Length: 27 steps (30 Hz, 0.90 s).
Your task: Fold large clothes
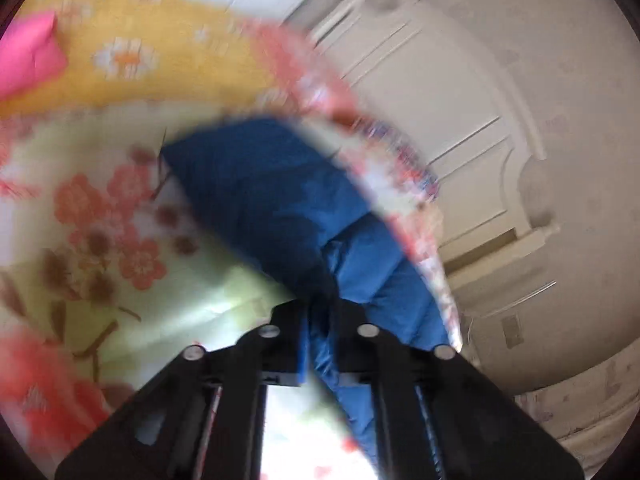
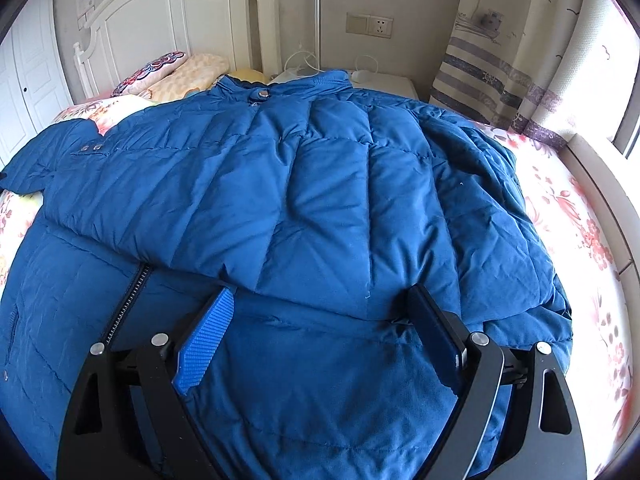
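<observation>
A large blue quilted jacket (image 2: pixel 304 184) lies spread on the floral bedsheet (image 2: pixel 576 216), its collar toward the headboard and one side folded over the body. My right gripper (image 2: pixel 320 304) hovers just above the jacket's lower part, jaws wide apart, with one ribbed blue pad (image 2: pixel 208 336) showing and nothing pinched. In the blurred left wrist view, my left gripper (image 1: pixel 320 320) is shut on a fold of the blue jacket (image 1: pixel 256 192), and the fabric trails away from the jaws over the bed.
A white headboard (image 2: pixel 160 8) and pillows (image 2: pixel 176 72) stand at the far end of the bed. A white nightstand (image 2: pixel 392 84) and a patterned curtain (image 2: pixel 500 60) are at the far right. A pink pillow (image 1: pixel 28 52) and white cupboard doors (image 1: pixel 440 100) show in the left wrist view.
</observation>
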{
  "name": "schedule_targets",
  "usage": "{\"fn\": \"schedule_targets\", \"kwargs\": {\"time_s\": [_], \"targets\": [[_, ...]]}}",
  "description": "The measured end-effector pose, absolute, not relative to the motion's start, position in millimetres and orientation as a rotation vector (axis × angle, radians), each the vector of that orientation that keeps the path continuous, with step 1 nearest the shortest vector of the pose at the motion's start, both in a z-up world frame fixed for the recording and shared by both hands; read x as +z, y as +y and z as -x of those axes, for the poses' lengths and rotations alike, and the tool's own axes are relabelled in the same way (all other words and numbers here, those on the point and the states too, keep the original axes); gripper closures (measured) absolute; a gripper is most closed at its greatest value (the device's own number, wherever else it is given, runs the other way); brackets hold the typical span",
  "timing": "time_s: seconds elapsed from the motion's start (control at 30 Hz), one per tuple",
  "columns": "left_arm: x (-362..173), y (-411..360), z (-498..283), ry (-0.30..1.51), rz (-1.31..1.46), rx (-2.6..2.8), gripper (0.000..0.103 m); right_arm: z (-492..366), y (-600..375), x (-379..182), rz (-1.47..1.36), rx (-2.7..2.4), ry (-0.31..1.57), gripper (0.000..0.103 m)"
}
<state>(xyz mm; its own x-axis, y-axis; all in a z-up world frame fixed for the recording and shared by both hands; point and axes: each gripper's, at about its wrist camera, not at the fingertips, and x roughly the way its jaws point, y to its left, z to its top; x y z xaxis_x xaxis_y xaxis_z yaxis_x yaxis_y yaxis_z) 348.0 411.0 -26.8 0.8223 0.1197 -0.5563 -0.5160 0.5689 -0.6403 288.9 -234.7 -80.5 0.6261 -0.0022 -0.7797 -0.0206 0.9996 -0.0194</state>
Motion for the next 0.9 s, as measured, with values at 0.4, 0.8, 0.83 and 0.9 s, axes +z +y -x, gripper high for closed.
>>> {"fn": "schedule_targets", "kwargs": {"time_s": [0.4, 0.8, 0.83, 0.9], "targets": [[41.0, 11.8, -370.0, 0.573, 0.244, -0.423, 0.098, -287.1, -238.2, -79.0, 0.002, 0.025, 0.881, 0.019], [-47.9, -98.3, -383.4, 0.829, 0.066, -0.572, 0.041, -289.5, -241.9, -81.4, -0.035, 0.045, 0.885, 0.018], [-37.6, -91.1, -373.1, 0.795, 0.096, -0.576, 0.037, -289.2, -243.0, -81.4, -0.036, 0.047, 0.884, 0.018], [-8.0, -55.1, -351.7, 0.673, 0.194, -0.572, 0.011, -289.7, -242.2, -81.5, -0.035, 0.046, 0.884, 0.018]]}}
